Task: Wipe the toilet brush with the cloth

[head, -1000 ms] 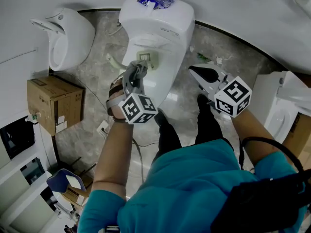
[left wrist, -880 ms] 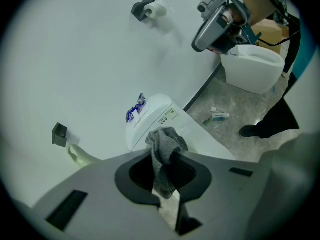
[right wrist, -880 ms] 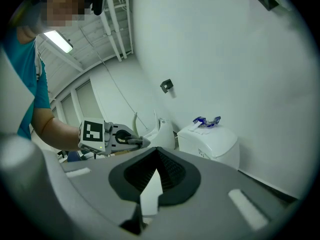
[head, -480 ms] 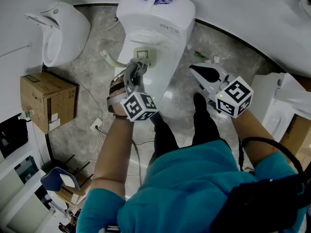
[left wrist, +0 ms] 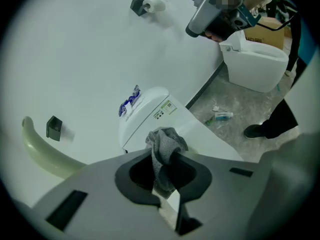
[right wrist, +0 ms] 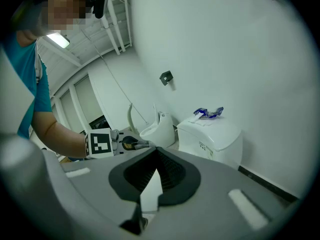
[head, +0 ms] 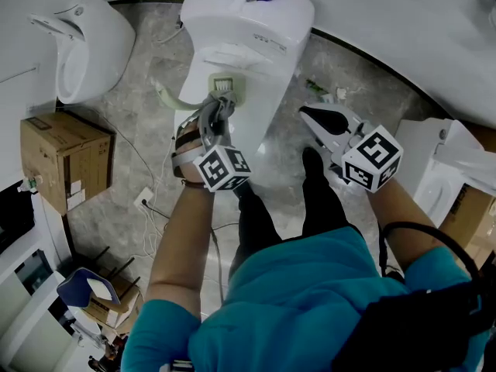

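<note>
The grey cloth (left wrist: pixel 165 146) is pinched in the left claw (head: pixel 219 108), bunched ready for wiping, above the toilet (head: pixel 256 45). No toilet brush shows; the right claw (head: pixel 318 116), closed and empty, seems free to fetch it.

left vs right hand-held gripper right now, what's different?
The left hand-held gripper is shut on a grey cloth; the right hand-held gripper is shut on nothing. The left one is over the toilet; the right one is over the floor beside it. Both carry marker cubes.
</note>
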Available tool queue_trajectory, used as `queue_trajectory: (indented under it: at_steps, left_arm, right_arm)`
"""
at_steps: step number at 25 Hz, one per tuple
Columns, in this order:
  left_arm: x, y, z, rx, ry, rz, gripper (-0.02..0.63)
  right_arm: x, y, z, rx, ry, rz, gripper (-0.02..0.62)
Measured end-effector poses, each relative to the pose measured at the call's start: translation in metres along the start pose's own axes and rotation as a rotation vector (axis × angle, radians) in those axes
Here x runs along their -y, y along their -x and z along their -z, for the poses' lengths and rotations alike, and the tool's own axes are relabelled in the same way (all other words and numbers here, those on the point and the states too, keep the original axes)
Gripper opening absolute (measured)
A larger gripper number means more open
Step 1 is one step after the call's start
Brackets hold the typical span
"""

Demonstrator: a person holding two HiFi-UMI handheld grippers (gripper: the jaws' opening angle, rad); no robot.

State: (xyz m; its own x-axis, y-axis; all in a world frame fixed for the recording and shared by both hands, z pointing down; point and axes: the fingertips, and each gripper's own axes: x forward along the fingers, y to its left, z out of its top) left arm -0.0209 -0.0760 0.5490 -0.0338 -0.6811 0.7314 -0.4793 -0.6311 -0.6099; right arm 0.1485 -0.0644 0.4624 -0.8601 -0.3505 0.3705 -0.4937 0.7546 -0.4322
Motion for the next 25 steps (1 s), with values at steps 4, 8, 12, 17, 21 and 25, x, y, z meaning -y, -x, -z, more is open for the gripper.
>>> queue_trajectory:
  at_steps: [4, 8, 12, 17, 21, 25]
  left_arm:
    - [0.01, -0.014, 0.002, 0.008, 0.002, 0.006, 0.04]
    - [0.019, -0.027, 0.006, 0.01, 0.003, 0.012, 0.038]
    - [0.029, -0.039, 0.014, 0.007, -0.005, 0.019, 0.038]
    - [0.037, -0.056, 0.019, -0.003, -0.001, 0.027, 0.038]
    - [0.043, -0.069, 0.022, -0.01, -0.002, 0.039, 0.038]
    - [0.051, -0.083, 0.024, -0.018, -0.003, 0.055, 0.038]
  right_arm:
    - [0.004, -0.007, 0.009, -0.021, -0.004, -0.001, -0.003]
    - [0.007, -0.013, 0.015, -0.039, -0.009, -0.005, -0.003]
    - [0.009, -0.019, 0.02, -0.05, -0.01, -0.008, -0.003]
    - [0.015, -0.022, 0.027, -0.064, -0.015, -0.009, -0.003]
    - [0.018, -0.023, 0.032, -0.076, -0.013, -0.011, -0.003]
    - [0.019, -0.024, 0.034, -0.086, -0.009, -0.012, -0.003]
